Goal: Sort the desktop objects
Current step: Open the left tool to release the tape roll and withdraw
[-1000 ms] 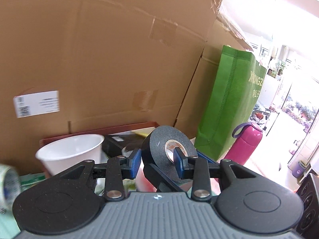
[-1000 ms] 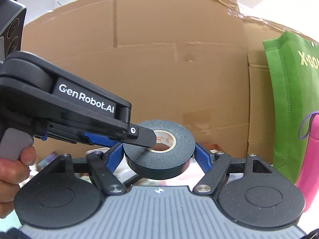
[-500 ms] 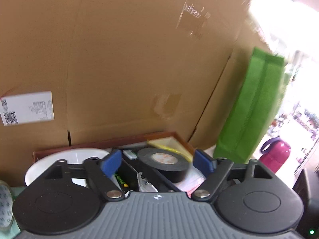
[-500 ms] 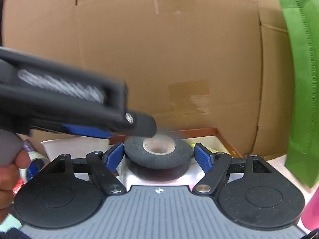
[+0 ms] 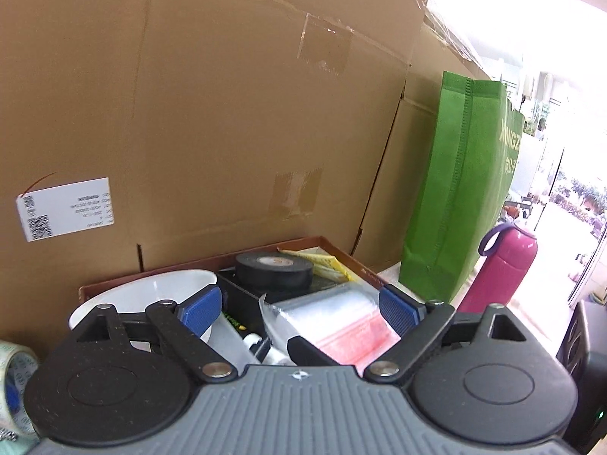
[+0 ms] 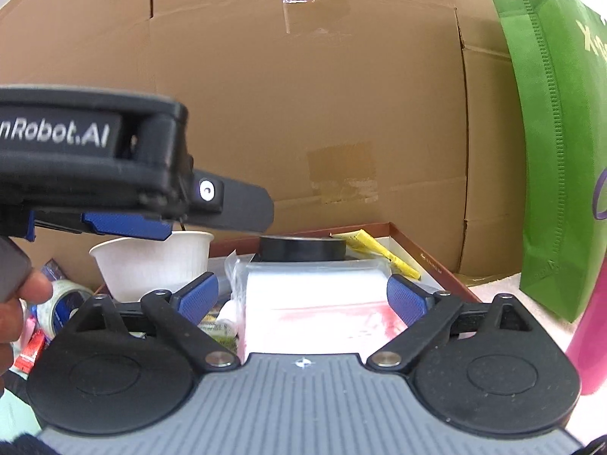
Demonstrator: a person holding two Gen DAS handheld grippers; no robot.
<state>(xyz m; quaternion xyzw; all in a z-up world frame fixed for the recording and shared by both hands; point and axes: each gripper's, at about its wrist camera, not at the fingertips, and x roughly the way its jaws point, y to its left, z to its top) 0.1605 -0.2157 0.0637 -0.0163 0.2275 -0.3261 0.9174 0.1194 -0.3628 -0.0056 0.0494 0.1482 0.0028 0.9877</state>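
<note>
Both hand-held grippers hover level over the brown tray, side by side. The left hand-held gripper and the right hand-held gripper gape wide, holding nothing; the black tape roll lies in the tray.

My left gripper and right gripper both gape, nothing between the fingers. Ahead, the cardboard wall blocks the way right behind the tray. The tray is crowded: tape, cup, plastic bags. A green bag and pink bottle close my right side.
</note>
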